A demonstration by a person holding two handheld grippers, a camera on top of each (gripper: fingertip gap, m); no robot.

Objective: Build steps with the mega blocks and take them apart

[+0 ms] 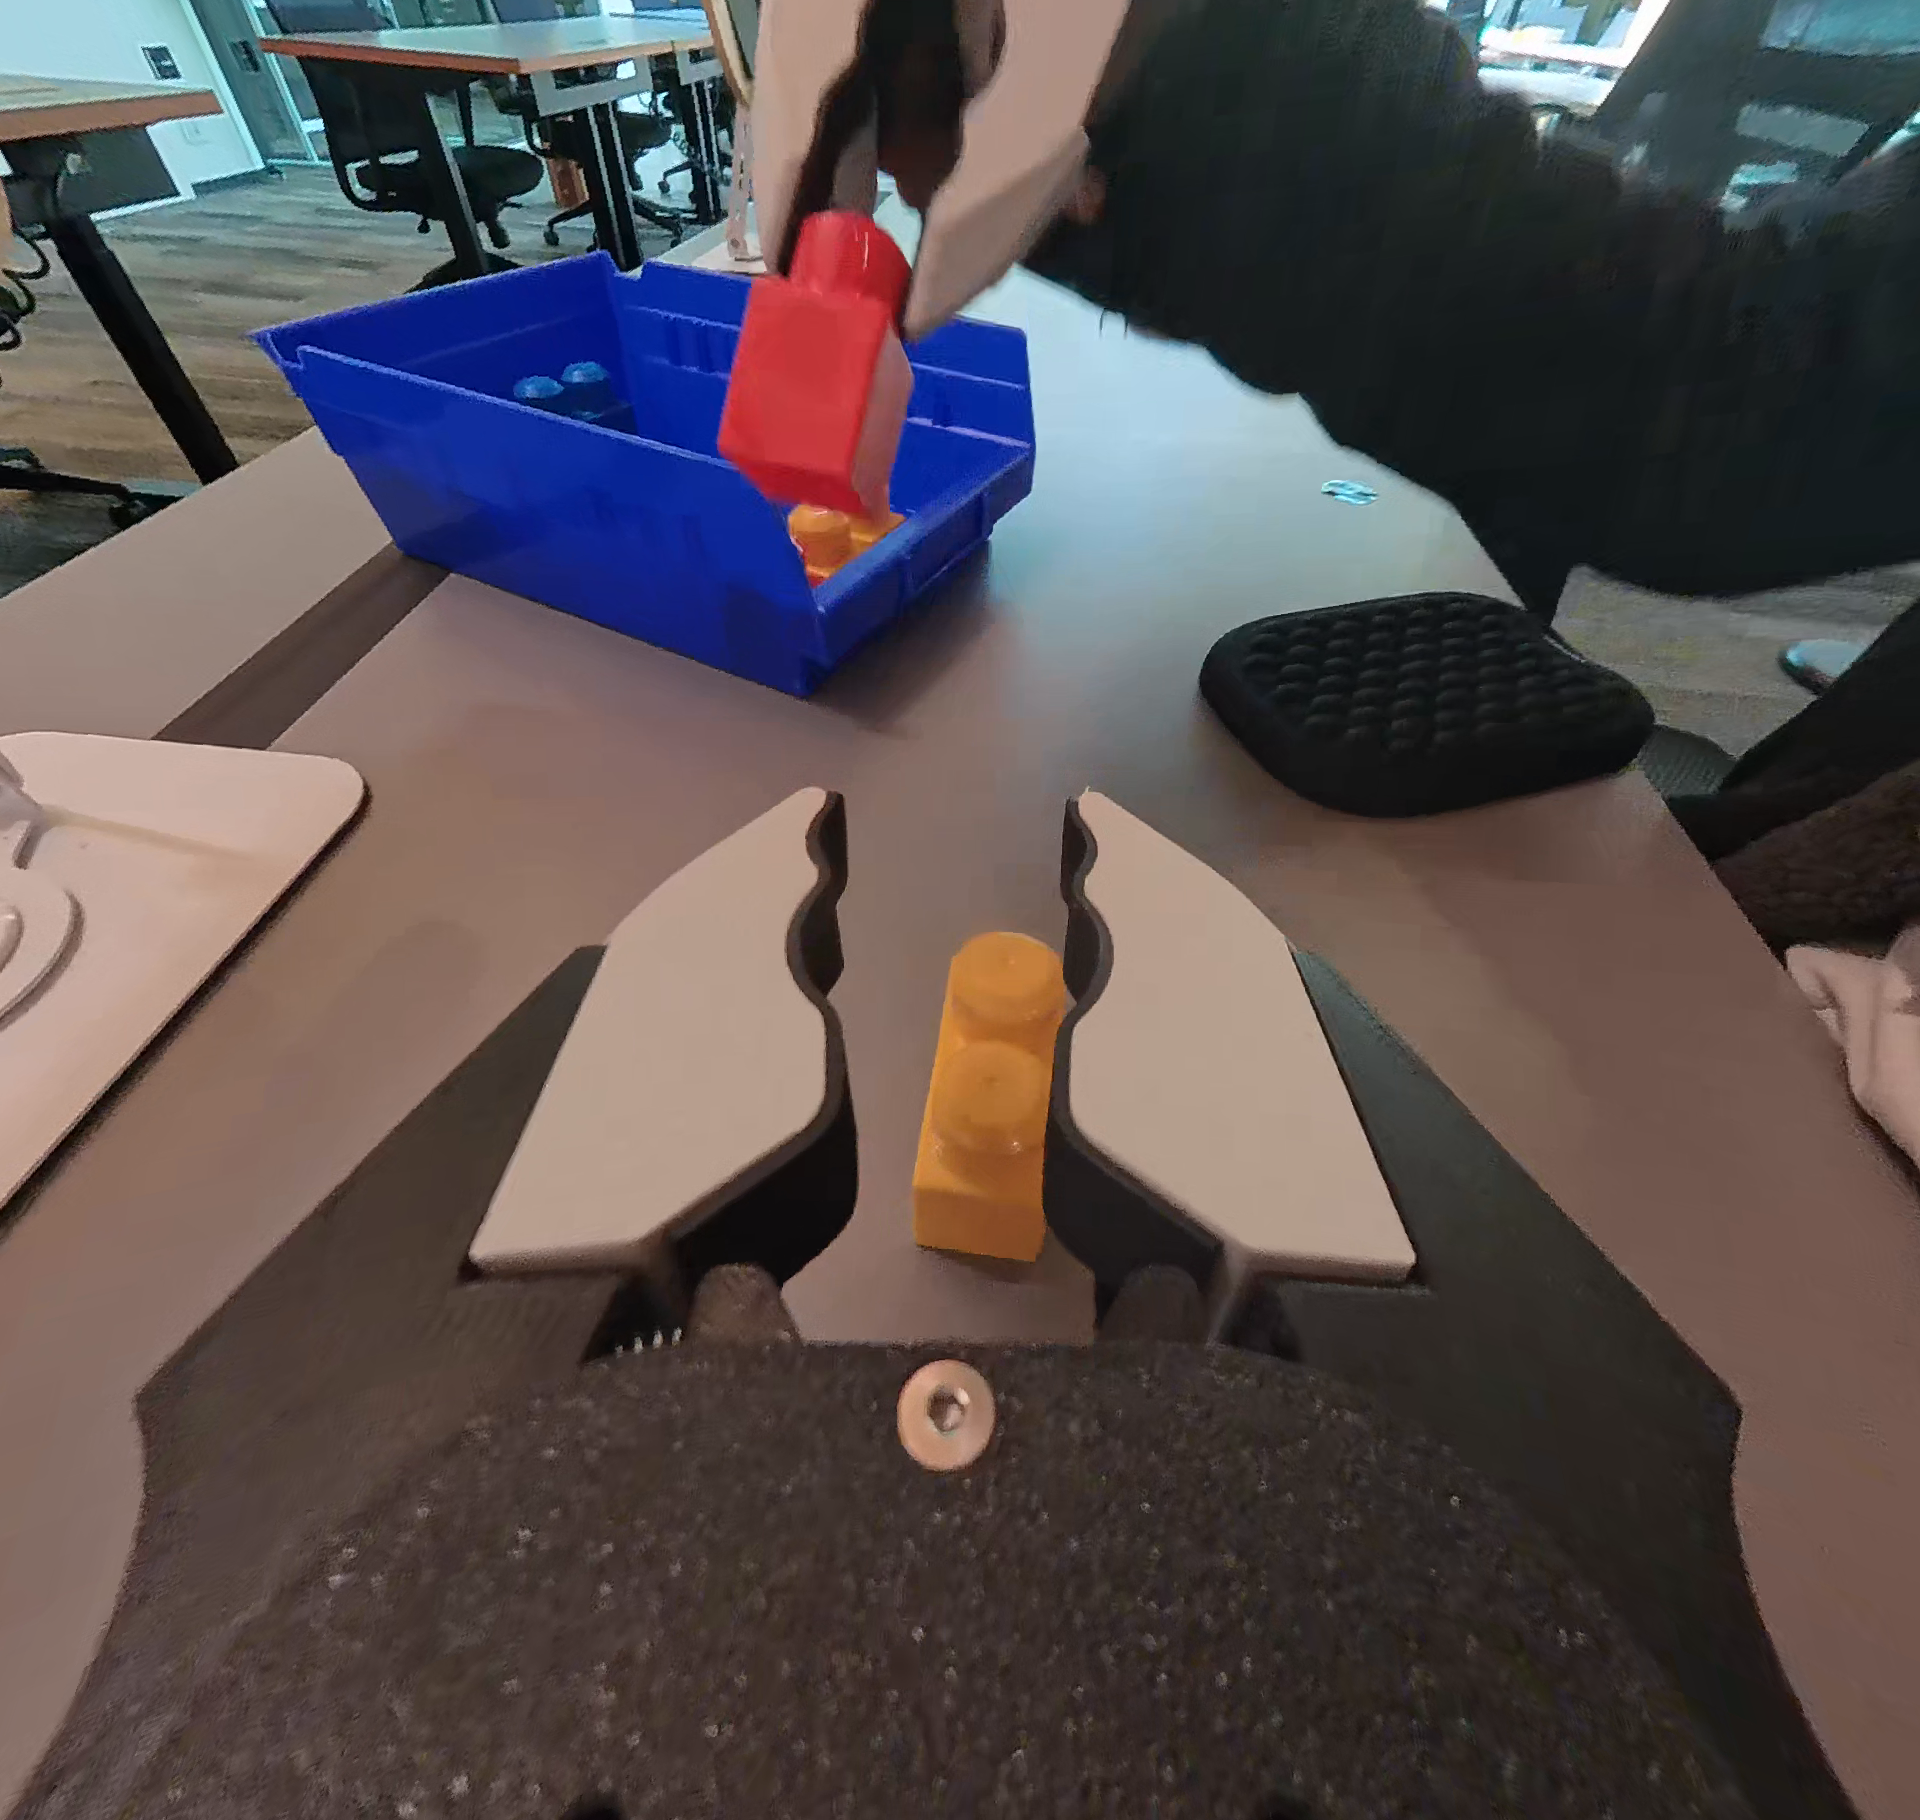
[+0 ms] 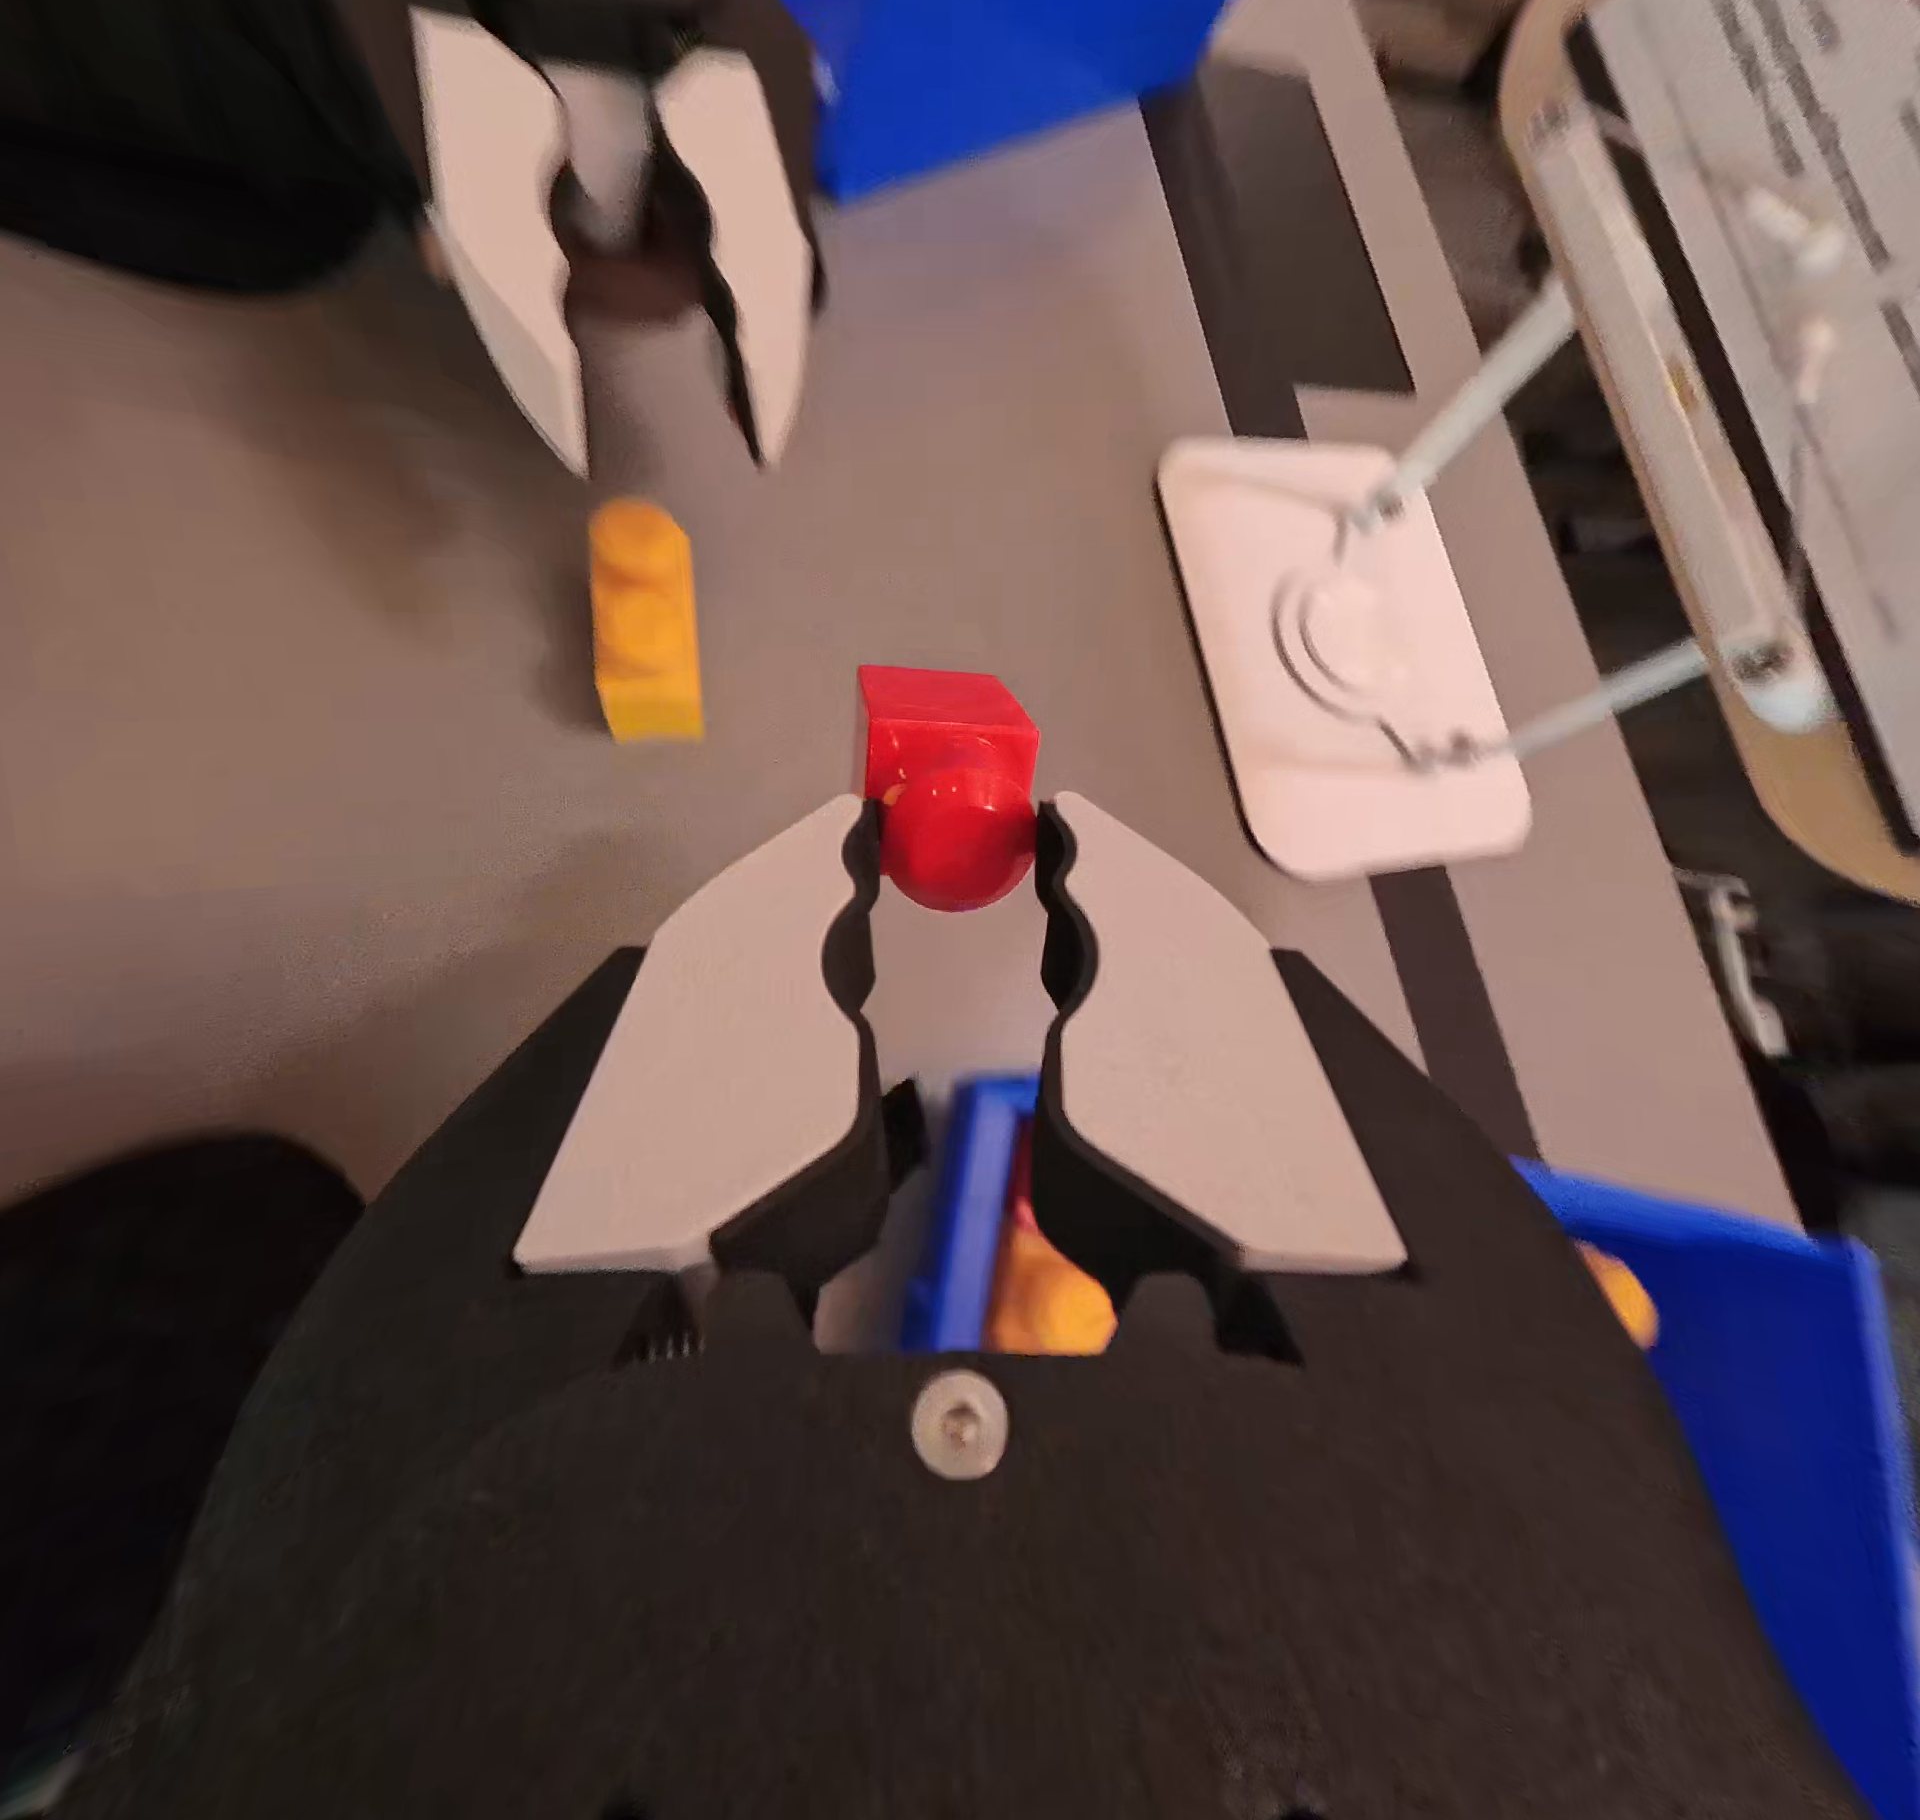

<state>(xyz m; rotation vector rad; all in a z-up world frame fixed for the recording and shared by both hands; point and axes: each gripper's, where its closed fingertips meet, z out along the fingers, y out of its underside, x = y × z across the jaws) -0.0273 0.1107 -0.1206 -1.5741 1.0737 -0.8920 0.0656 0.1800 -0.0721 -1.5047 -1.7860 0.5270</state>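
Right gripper (image 2: 956,814) closed on the round stud of a red block (image 1: 816,388), held in the air above the near end of the blue bin (image 1: 582,513). Left gripper (image 1: 951,814) low over the grey table (image 1: 1195,482), jaws open, around an orange block (image 1: 992,1095) lying on the table, just beside the right finger. Inside the bin, more orange blocks (image 1: 831,536) and blue blocks (image 1: 566,388). Far right, a black bumpy pad (image 1: 1423,700).
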